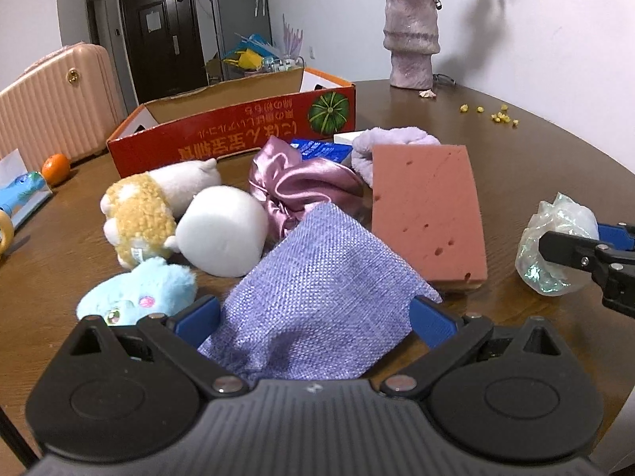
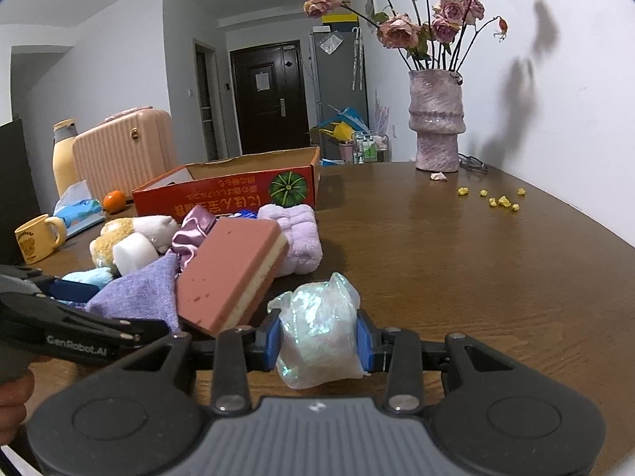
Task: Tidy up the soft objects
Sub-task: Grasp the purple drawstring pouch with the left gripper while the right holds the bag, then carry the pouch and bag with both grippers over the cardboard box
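Brown table (image 2: 436, 261) under everything. Red box (image 1: 222, 139), open-topped, well beyond both sets of jaws, behind the pile. Pink vase (image 2: 436, 119) of dried roses far ahead of the right jaws, by the wall. Pink sponge (image 1: 428, 210), cream underside, tilted just beyond the left jaws' right finger and just left of the right jaws. Lilac pouch (image 1: 317, 297) between the left gripper (image 1: 313, 317) fingers, jaws set wide with the blue pads at either edge of the cloth; cannot tell from either view whether the pads press it or only flank it. Lilac towel (image 2: 297, 234) behind the sponge, further from the jaws. Satin scrunchie (image 1: 293, 186) straight ahead of the left jaws, past the pouch. White plush (image 1: 222, 230) and tan plush (image 1: 139, 218) ahead-left of the left jaws, touching each other. Blue plush (image 1: 135, 293) just outside the left jaws' left finger. Iridescent wad (image 2: 317, 341) clamped in the right gripper (image 2: 319, 345), jaws narrowed, both blue pads pressed against its sides. Yellow bits (image 2: 496, 198) scattered far ahead-right of the right jaws.
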Available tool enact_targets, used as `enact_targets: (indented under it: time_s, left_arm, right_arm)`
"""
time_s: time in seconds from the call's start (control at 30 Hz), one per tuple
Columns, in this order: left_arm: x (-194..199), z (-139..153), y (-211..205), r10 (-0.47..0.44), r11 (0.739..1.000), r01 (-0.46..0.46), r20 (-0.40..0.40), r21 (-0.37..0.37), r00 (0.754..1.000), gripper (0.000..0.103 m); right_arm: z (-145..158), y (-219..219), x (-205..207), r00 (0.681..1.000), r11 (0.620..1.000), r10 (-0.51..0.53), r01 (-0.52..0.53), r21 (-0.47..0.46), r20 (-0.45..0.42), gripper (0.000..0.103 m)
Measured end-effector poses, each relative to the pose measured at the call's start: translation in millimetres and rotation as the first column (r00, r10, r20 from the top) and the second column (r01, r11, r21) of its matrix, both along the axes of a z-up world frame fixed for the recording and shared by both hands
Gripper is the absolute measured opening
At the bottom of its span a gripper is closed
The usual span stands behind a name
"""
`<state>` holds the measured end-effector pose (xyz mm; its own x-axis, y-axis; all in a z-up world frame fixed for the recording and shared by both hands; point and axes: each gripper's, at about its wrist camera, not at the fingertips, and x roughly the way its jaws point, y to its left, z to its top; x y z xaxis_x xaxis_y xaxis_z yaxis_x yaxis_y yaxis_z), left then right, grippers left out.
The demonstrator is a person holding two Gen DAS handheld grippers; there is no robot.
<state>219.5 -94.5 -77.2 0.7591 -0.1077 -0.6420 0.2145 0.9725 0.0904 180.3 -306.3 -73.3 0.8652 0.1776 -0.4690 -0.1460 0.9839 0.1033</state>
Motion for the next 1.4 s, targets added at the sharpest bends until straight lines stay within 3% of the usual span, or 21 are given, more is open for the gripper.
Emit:
enact_targets:
  time_s: [0.13,0.33,0.5,0.7,0.9,1.4]
  left_arm:
    - [4,-3,0,-0.009,1.000,0.009,-0.010,-0.011,1.000,0.103]
    - [8,-9,8,0.004,0.998,-0.007,-0.058,-0.056,0.998,0.081]
    - [2,-7,11,0.010,0.997,-0.013,-0.049,-0.070,0.999,0.065]
    - [-5,-4,15,0.022,0.996,-0.026,-0.044,-0.086,0.999,0.054]
    - [-11,1,21,0.024,0.994,-0.028,-0.037,-0.104,0.999,0.052]
    - [-26,36,38,0.041,0.993,-0.032,0.074,-0.114,0.996,0.052]
  right_arm:
    - [-2,1,6,1.000,1.000,0.012,-0.012,0.001,-0.004,0.037]
    - [-2,3,8,1.000,1.000,0.021,-0.021,0.006,-0.003,0.037]
    - [-1,5,8,1.000,1.000,0.029,-0.029,0.006,-0.002,0.037]
    - [2,9,4,0.999,0.999,0.034,-0.034,-0.002,0.006,0.037]
    - [9,11,-1,0.999,0.999,0.031,-0.030,-0.016,0.024,0.037]
    - [33,22,-4,0.994,0.998,0.041,-0.035,-0.058,0.102,0.037]
